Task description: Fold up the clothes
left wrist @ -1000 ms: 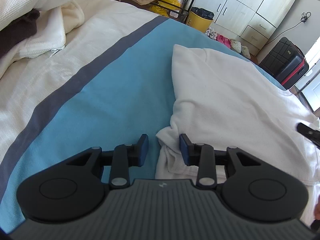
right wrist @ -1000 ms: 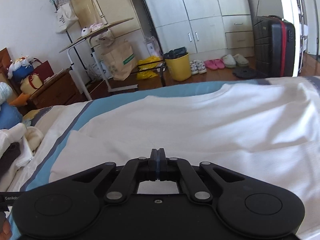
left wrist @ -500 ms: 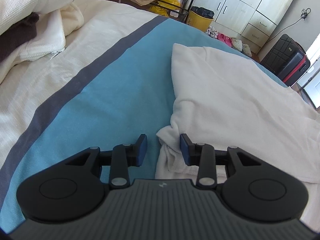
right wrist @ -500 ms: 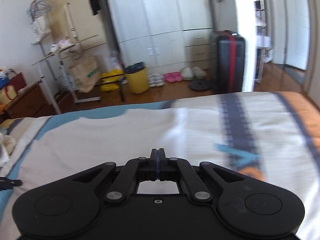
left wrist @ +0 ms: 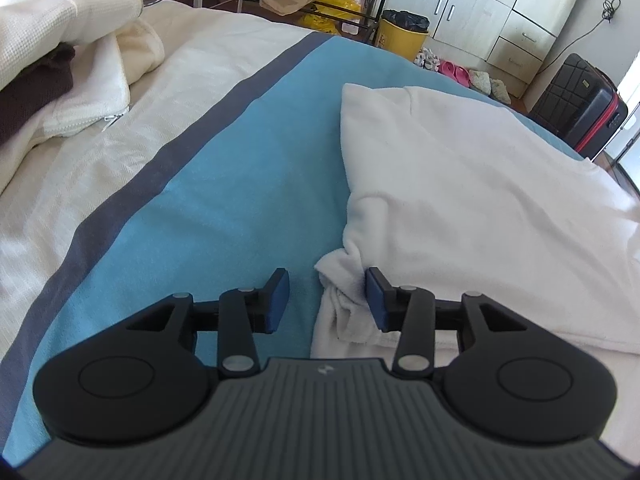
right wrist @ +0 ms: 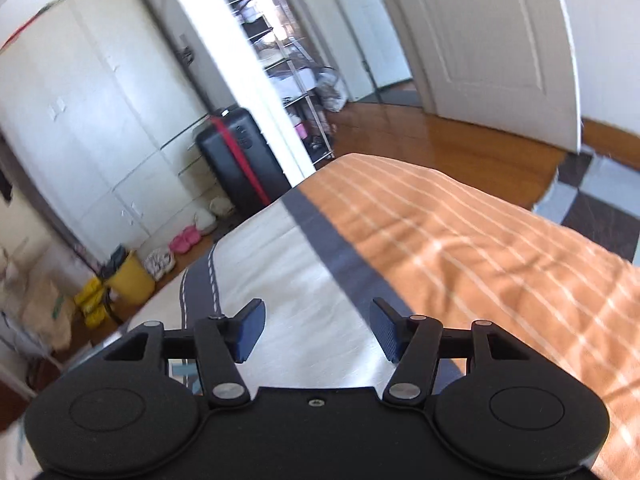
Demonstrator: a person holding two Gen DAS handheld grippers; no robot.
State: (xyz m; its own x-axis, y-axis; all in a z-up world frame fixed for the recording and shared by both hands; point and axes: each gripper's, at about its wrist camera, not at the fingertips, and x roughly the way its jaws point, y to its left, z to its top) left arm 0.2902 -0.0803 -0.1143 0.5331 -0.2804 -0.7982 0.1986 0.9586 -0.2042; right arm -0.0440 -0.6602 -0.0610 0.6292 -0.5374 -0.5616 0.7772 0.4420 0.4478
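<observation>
A white garment lies spread on the blue band of the bed cover. Its near left corner is bunched up between the jaws of my left gripper, which are opening. The right pad rests against the cloth and the left pad stands clear of it. My right gripper hovers over the white and orange striped end of the bed cover. Its jaws are opening with nothing between them. The white garment does not show in the right wrist view.
A pile of cream and brown clothes lies at the upper left of the bed. Beyond the bed stand a yellow bin, a black suitcase and white wardrobes. An open door and wooden floor lie past the bed's end.
My right gripper swung right, off the white garment to the orange end of the bed, rolled, and went from shut to open. The left jaws spread slightly; that hand stayed put.
</observation>
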